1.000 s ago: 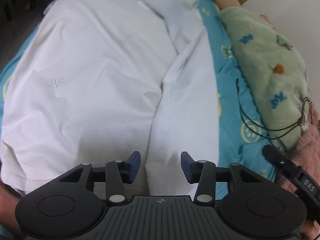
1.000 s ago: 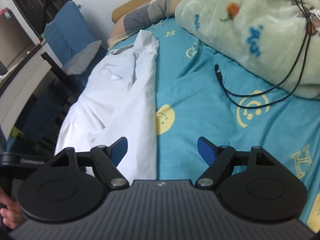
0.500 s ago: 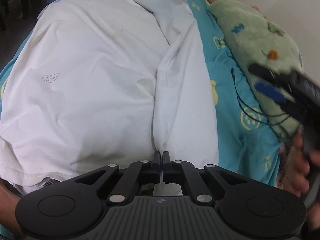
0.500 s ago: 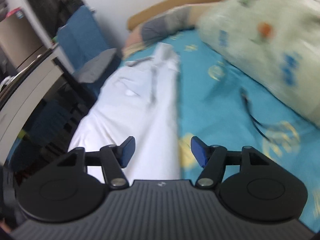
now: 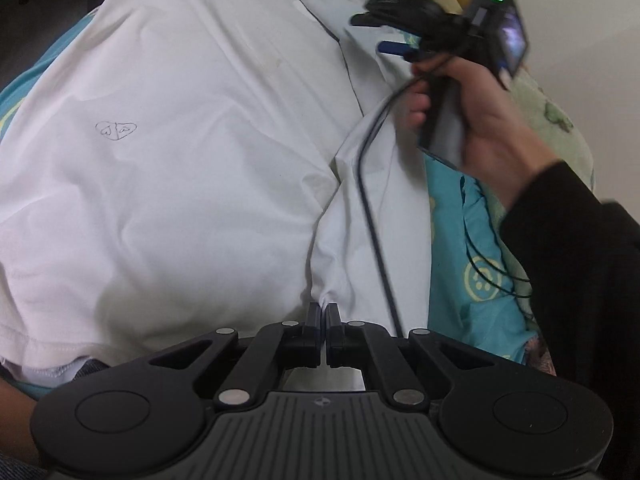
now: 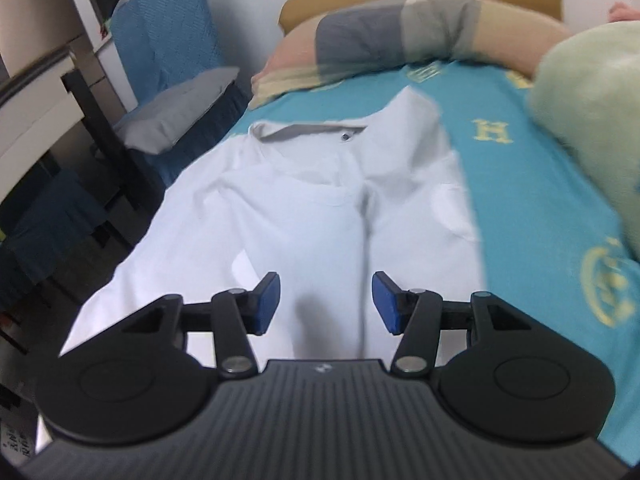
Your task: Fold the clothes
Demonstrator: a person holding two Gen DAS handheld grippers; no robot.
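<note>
A white polo shirt (image 5: 192, 152) lies spread on the bed, collar at the far end, its right side folded inward along a long crease. My left gripper (image 5: 324, 314) is shut on the shirt's near hem at the fold. My right gripper (image 6: 326, 302) is open and empty, hovering above the shirt's upper part (image 6: 304, 216) near the crease below the collar. In the left wrist view the right gripper (image 5: 384, 32) shows held in a hand over the collar area, its cable trailing across the shirt.
The teal printed bedsheet (image 6: 516, 184) lies bare to the right of the shirt. A green blanket (image 6: 592, 120) is heaped at right, pillows (image 6: 400, 40) at the headboard. A black cable (image 5: 492, 268) lies on the sheet. A chair with blue cloth (image 6: 160, 60) stands left of the bed.
My left gripper closed on the shirt's near hem and stays shut. My right gripper swung left and forward from over the sheet to above the shirt near the collar.
</note>
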